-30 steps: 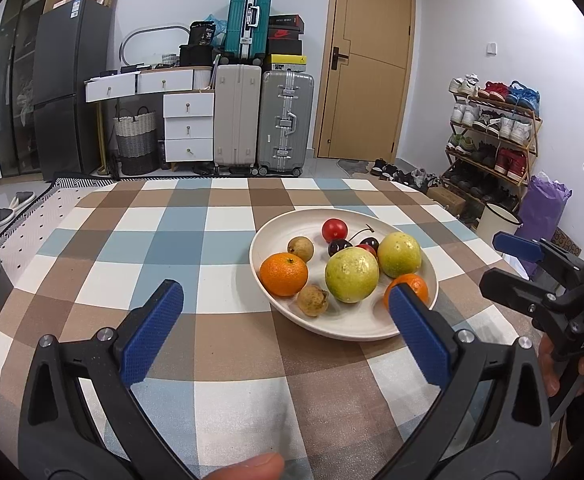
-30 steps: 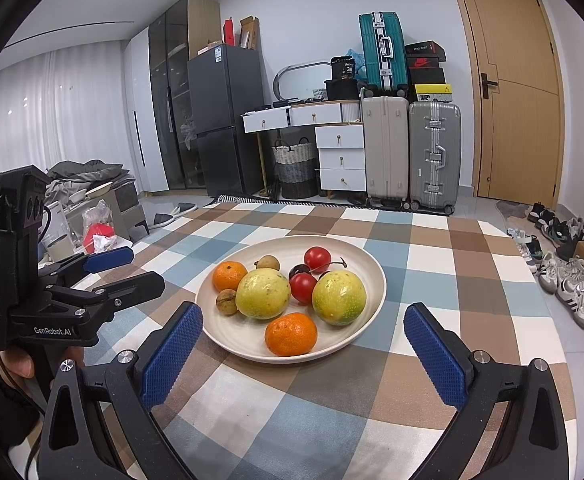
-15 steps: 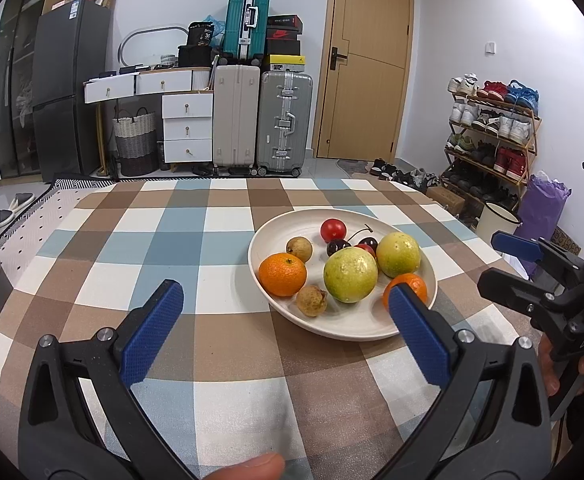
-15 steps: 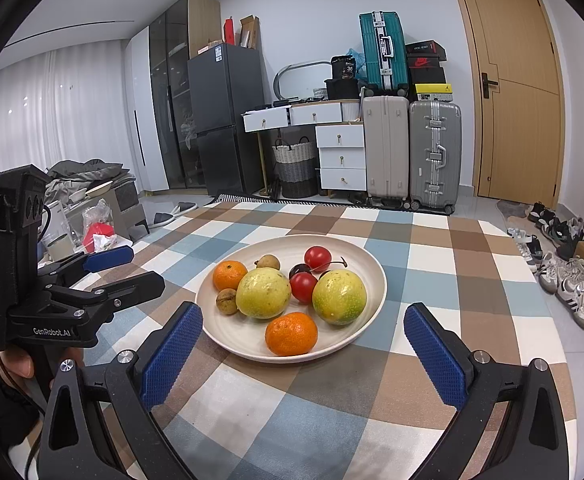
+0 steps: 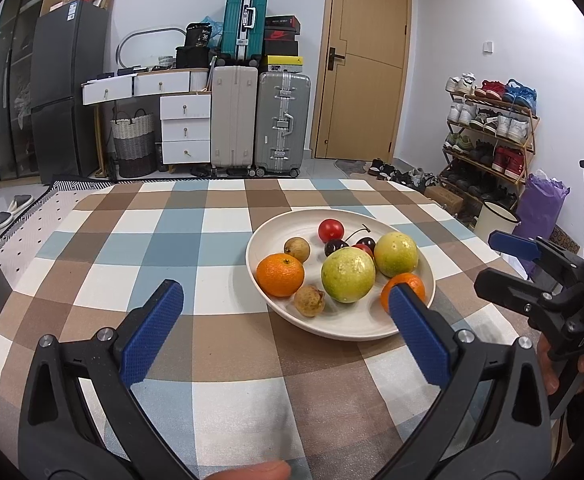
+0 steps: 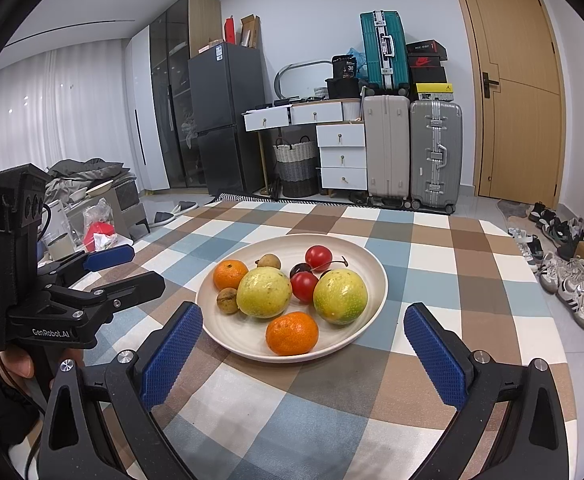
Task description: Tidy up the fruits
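A cream plate [image 5: 270,236] [image 6: 373,276] on the checked tablecloth holds two oranges [image 5: 280,274] [image 6: 292,333], two yellow-green fruits [image 5: 347,275] [image 6: 340,296], red tomatoes [image 5: 330,230] [image 6: 318,257], dark cherries [image 5: 335,246] and two small brown fruits [image 5: 309,300] [image 6: 227,300]. My left gripper [image 5: 286,332] is open and empty, above the cloth just left of and in front of the plate. My right gripper [image 6: 303,352] is open and empty, straddling the plate's near rim. Each gripper shows in the other's view: the right one [image 5: 529,268], the left one [image 6: 108,276].
The table [image 5: 164,240] has a brown, blue and white checked cloth. Its right edge drops toward a shoe rack [image 5: 487,136] and a purple bag [image 5: 539,208]. Suitcases [image 5: 260,120], white drawers [image 5: 184,128] and a door [image 5: 365,64] stand at the back.
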Action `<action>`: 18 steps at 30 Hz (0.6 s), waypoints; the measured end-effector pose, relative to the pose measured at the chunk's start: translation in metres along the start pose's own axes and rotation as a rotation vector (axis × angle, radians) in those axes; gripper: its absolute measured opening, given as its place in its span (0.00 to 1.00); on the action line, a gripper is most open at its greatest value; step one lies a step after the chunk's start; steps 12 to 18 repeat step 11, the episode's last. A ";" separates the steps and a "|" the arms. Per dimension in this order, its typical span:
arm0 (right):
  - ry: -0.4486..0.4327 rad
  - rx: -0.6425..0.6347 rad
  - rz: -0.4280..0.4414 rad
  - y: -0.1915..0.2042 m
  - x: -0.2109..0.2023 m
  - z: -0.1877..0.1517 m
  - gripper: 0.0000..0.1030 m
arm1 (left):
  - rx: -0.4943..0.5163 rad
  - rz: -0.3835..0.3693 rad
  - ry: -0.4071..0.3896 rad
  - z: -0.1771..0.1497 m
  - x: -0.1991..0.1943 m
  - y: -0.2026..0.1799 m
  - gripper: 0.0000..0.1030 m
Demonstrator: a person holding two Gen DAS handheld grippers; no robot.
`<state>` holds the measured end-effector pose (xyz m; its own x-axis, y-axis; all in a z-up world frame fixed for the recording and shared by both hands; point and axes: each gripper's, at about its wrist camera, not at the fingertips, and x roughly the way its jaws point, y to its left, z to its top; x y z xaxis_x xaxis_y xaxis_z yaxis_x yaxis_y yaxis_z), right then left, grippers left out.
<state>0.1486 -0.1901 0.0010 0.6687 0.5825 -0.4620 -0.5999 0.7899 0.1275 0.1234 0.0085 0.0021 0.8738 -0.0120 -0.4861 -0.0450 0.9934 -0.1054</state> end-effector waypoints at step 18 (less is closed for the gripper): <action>0.000 0.000 -0.001 0.000 0.000 0.000 1.00 | 0.007 -0.001 -0.006 0.003 -0.001 -0.001 1.00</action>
